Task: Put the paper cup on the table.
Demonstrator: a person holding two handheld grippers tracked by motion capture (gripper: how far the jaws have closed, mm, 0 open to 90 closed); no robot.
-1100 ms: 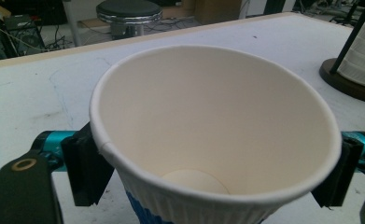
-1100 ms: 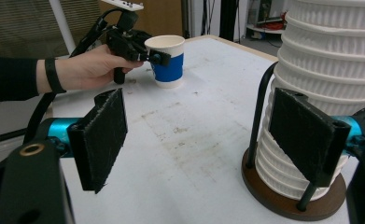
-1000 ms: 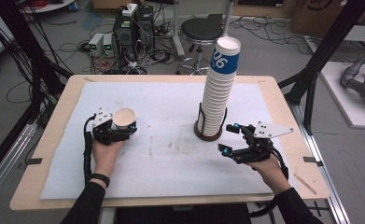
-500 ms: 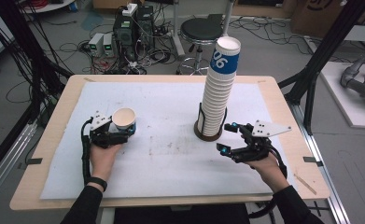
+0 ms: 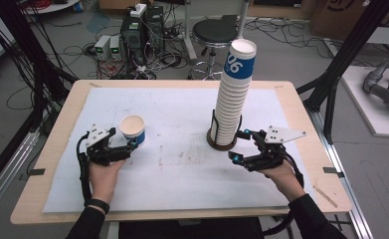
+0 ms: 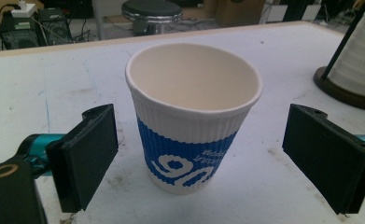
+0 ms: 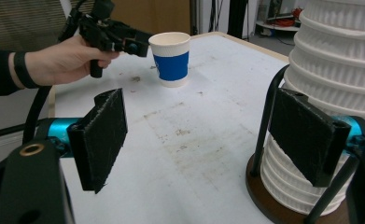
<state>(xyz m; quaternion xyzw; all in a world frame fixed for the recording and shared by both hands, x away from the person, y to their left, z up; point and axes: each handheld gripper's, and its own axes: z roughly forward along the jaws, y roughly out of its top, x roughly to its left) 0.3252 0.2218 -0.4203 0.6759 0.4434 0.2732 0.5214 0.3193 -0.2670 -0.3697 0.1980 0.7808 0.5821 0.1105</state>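
Observation:
A white ribbed paper cup (image 5: pixel 133 128) with a blue band stands upright on the white table cover. My left gripper (image 5: pixel 123 139) is open behind it. In the left gripper view the cup (image 6: pixel 194 116) sits between the pads (image 6: pixel 89 154), with a gap on each side; the jaws have just been opening. A tall stack of the same cups (image 5: pixel 234 94) rises from a dark round holder (image 5: pixel 221 144). My right gripper (image 5: pixel 238 145) is open just right of the holder, nothing between its pads (image 7: pixel 101 140). The right gripper view shows the stack (image 7: pixel 339 70), the cup (image 7: pixel 171 58) and the left gripper (image 7: pixel 124 44).
The white cover (image 5: pixel 182 164) has faint stains in the middle and lies on a wooden table (image 5: pixel 301 109). The holder's black wire posts (image 7: pixel 266 112) stand close to my right gripper. A stool (image 5: pixel 216 32), cables and electronics are on the floor beyond the table.
My left gripper's jaws have opened off the cup, and the left hand has drawn back a little toward the person. The cup stays in place. The right hand has kept still.

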